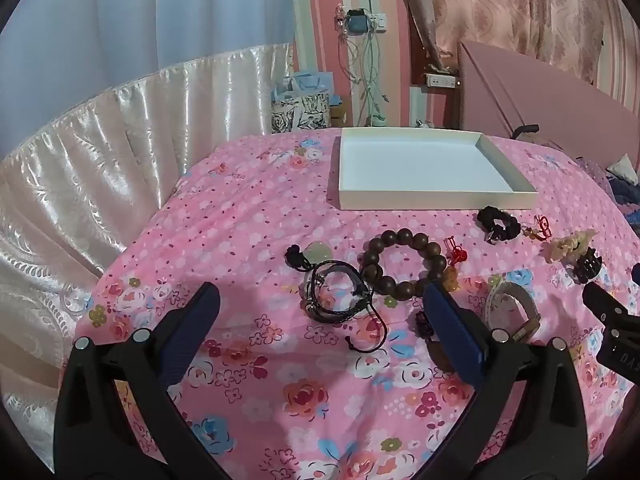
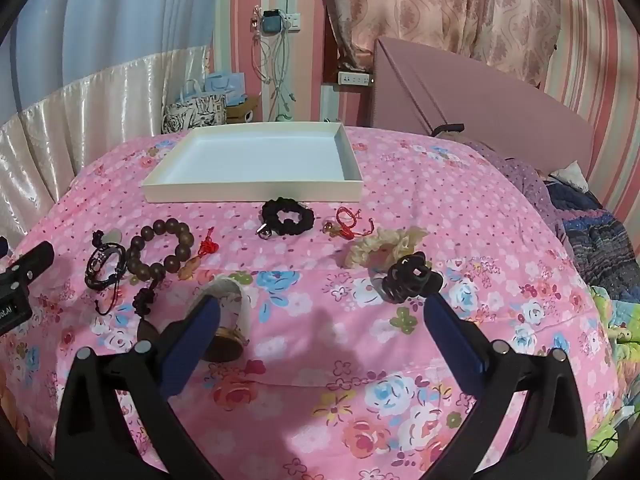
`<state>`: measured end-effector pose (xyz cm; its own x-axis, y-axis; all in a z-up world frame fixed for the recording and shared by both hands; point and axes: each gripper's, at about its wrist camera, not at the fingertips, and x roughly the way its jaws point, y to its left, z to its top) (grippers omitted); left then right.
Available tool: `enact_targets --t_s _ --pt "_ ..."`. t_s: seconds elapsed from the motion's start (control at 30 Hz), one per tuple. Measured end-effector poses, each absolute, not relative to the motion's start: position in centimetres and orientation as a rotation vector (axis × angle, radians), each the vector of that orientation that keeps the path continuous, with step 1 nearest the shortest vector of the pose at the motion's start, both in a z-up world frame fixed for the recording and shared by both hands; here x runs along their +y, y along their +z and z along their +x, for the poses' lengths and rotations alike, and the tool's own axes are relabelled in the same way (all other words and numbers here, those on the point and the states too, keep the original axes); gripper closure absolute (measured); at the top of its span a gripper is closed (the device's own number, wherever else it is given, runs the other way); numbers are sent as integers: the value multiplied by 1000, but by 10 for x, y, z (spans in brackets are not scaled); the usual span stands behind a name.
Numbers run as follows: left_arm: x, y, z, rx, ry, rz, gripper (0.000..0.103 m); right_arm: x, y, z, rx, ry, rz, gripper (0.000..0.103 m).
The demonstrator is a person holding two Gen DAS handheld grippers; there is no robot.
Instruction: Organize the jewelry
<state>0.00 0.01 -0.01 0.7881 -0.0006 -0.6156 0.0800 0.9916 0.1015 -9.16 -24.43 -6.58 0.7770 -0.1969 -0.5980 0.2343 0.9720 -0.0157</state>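
We see a bed (image 2: 400, 360) with a pink floral cover. On it: white shallow tray (image 2: 256, 192) at the far side, wooden bead bracelet (image 2: 160, 248), black cord bracelets (image 2: 104, 268) just left of it, black scrunchie (image 2: 286, 216), red knotted cord (image 2: 348, 222), cream scrunchie (image 2: 384, 248), black hair clip (image 2: 412, 278).

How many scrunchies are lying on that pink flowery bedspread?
2. A black fabric scrunchie lies just in front of the white shallow tray; a cream ruffled scrunchie lies to its right, touching the black plastic hair claw. None looks hidden.
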Motion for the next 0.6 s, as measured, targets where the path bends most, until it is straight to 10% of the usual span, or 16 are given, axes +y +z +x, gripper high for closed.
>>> enact_targets --t_s 0.6 --pt "-4 -5 -2 665 -30 137 3 -245 -67 -90 641 -232 68 2"
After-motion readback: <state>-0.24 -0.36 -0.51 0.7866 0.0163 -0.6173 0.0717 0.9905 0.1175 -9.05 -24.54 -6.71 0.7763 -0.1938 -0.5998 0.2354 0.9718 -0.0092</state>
